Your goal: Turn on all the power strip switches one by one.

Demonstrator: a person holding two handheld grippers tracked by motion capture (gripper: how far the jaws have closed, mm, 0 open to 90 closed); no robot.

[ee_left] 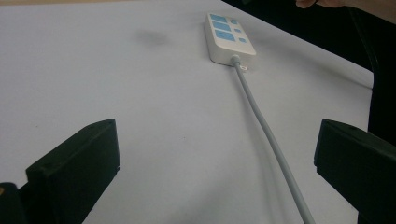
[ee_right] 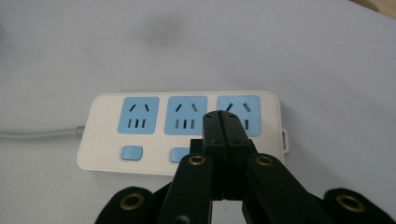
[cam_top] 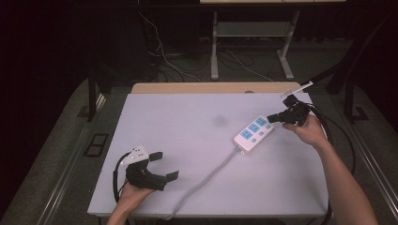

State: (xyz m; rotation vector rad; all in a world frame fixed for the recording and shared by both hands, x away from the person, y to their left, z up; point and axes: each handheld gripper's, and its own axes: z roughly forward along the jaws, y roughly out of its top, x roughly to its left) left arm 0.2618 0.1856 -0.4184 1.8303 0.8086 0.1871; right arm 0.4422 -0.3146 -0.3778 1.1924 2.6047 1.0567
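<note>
A white power strip (cam_top: 254, 133) with three blue sockets and small blue buttons lies on the right half of the white table (cam_top: 187, 122). Its grey cable (cam_top: 211, 176) runs toward the table's front edge. My right gripper (cam_top: 271, 118) is shut with nothing between its jaws. In the right gripper view its tip (ee_right: 222, 116) sits over the rightmost socket of the power strip (ee_right: 187, 130); whether it touches the strip I cannot tell. My left gripper (cam_top: 165, 165) rests open near the front left. In the left gripper view it (ee_left: 217, 154) points at the cable (ee_left: 266, 126) and the strip (ee_left: 229, 39).
A faint dark smudge (cam_top: 219, 121) marks the table near its middle. A wooden strip (cam_top: 211, 87) borders the far edge. Behind it, on the dark floor, stand white desk legs (cam_top: 214, 47) and loose wires. Black cables trail off the table's right side.
</note>
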